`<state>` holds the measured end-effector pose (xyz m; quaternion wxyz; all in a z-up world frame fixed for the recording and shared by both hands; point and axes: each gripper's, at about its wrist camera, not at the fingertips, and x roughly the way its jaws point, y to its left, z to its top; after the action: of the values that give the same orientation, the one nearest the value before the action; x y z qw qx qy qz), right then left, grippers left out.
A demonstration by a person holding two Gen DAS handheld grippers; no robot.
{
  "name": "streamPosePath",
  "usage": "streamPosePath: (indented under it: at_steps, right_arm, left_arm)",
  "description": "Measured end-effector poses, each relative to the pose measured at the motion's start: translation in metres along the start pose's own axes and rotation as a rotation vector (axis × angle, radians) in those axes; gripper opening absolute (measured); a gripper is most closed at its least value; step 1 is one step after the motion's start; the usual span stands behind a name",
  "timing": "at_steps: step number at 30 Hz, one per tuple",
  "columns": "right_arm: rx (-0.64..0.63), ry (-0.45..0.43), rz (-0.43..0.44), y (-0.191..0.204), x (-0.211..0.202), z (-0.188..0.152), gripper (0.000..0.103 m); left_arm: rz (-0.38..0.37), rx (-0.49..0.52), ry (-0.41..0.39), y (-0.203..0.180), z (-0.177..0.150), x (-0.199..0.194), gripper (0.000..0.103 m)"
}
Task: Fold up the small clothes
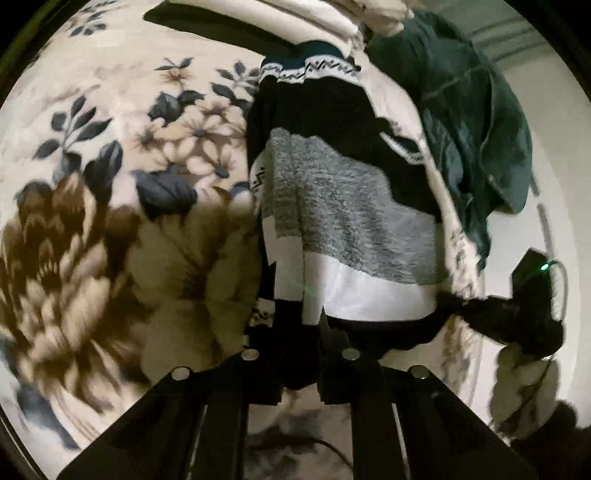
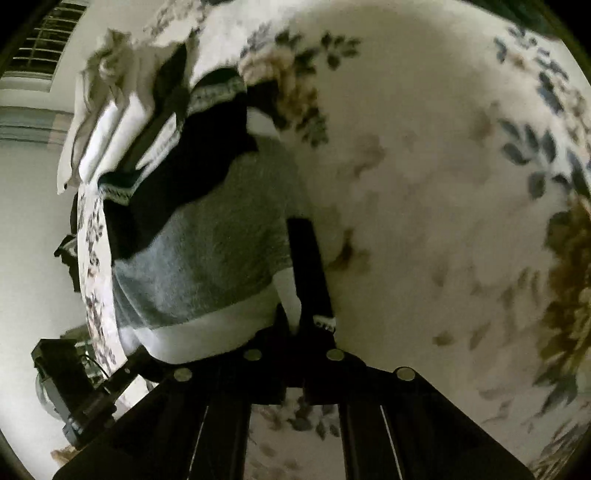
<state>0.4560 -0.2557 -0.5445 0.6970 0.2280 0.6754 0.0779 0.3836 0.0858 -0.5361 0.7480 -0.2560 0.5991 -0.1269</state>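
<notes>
A small knit sweater (image 1: 332,206) with black, grey and white bands and patterned trim lies spread over a floral blanket (image 1: 110,184). My left gripper (image 1: 301,328) is shut on its white hem at one corner. The right gripper (image 1: 454,308) appears at the right edge of the left wrist view, pinching the hem's other corner. In the right wrist view the sweater (image 2: 207,251) stretches away up and to the left. There my right gripper (image 2: 299,328) is shut on white hem fabric beside a black sleeve (image 2: 306,258). The left gripper (image 2: 133,363) shows at lower left.
A dark green garment (image 1: 472,122) lies just beyond the sweater, near the blanket's edge. Folded white clothes (image 1: 325,18) are stacked at the far end and also show as white clothes (image 2: 103,110). Floral blanket (image 2: 443,184) stretches to the right. A window (image 2: 37,44) is at the far left.
</notes>
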Motion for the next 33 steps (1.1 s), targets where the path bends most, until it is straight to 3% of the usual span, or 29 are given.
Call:
streamPosePath:
  at_steps: [3,5,7,8,9,10,13,16,20,23,24,25,26,27,33]
  right_arm:
    - [-0.024,0.069,-0.012,0.002,0.016,0.004,0.006]
    - [-0.04,0.104,0.04,0.005,0.014,0.012,0.01]
    - [-0.058,0.099,0.095,0.001,0.001,0.022,0.049]
    - [-0.06,0.073,0.13,-0.002,-0.007,0.03,0.082]
    - [-0.067,0.052,0.159,-0.005,-0.013,0.04,0.099]
    - [-0.079,0.052,0.179,-0.005,-0.014,0.049,0.1]
    - [-0.082,0.091,0.236,-0.009,0.005,0.088,0.1]
    - [-0.072,0.194,0.312,-0.007,0.044,0.128,0.1]
    - [-0.123,0.303,0.378,0.014,0.092,0.154,0.1]
    - [-0.158,0.289,0.424,0.028,0.113,0.159,0.101]
    - [-0.168,0.275,0.431,0.032,0.115,0.157,0.101]
    - [-0.177,0.253,0.45,0.037,0.115,0.152,0.099]
    - [-0.172,0.251,0.462,0.038,0.115,0.148,0.072]
    - [-0.156,0.255,0.454,0.039,0.117,0.144,0.034]
    - [-0.089,0.081,0.394,0.032,0.073,0.099,0.019]
  left_arm:
    - [-0.04,-0.006,0.069,0.006,0.007,0.007,0.016]
    - [-0.086,-0.054,0.026,0.005,0.002,-0.012,0.036]
    - [-0.177,-0.118,-0.025,0.002,-0.015,-0.028,0.091]
    - [-0.242,-0.163,-0.065,0.005,-0.027,-0.034,0.095]
    - [-0.307,-0.226,-0.096,0.009,-0.042,-0.036,0.095]
    - [-0.357,-0.283,-0.1,0.012,-0.056,-0.031,0.095]
    - [-0.433,-0.45,-0.078,0.018,-0.087,0.009,0.095]
    - [-0.492,-0.552,-0.133,0.018,-0.089,0.049,0.095]
    - [-0.468,-0.698,-0.269,0.027,-0.065,0.066,0.095]
    - [-0.456,-0.762,-0.328,0.026,-0.056,0.062,0.093]
    - [-0.444,-0.765,-0.343,0.026,-0.054,0.059,0.076]
    - [-0.426,-0.763,-0.353,0.027,-0.052,0.053,0.052]
    - [-0.416,-0.756,-0.358,0.031,-0.051,0.046,0.046]
    - [-0.402,-0.741,-0.364,0.033,-0.047,0.038,0.04]
    - [-0.337,-0.513,-0.293,0.025,-0.012,-0.007,0.035]
